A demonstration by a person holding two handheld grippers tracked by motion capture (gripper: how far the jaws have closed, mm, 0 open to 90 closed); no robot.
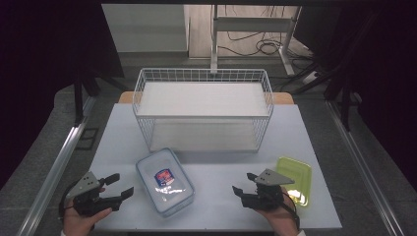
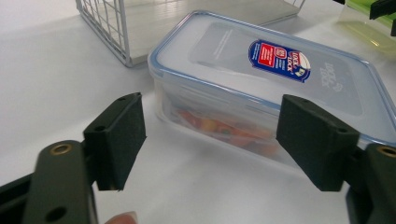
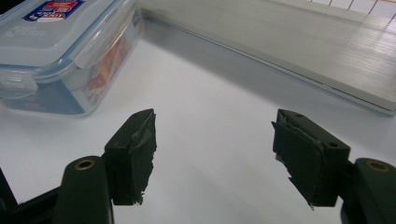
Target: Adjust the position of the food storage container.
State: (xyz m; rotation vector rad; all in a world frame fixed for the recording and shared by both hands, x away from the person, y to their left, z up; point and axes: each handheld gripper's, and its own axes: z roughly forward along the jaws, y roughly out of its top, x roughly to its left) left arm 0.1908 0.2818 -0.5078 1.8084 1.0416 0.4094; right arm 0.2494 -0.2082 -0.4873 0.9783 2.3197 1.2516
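A clear lidded food box [image 1: 165,181] with a blue seal and a red-and-blue label lies on the white table [image 1: 216,206], front centre-left. Orange contents show through its wall [image 2: 224,130]. My left gripper [image 1: 120,186] rests at the front left, open, jaws pointing at the box with nothing between them; in the left gripper view the gripper [image 2: 210,140] frames the box's near side. My right gripper [image 1: 244,184] sits at the front right, open and empty, with the gripper [image 3: 212,156] over bare table and the box [image 3: 60,42] off to its upper left.
A white wire basket [image 1: 204,110] with two shelves stands across the back of the table. A yellow-green lid or tray [image 1: 295,179] lies just right of my right hand. Table edges run close on both sides; cables lie on the floor beyond.
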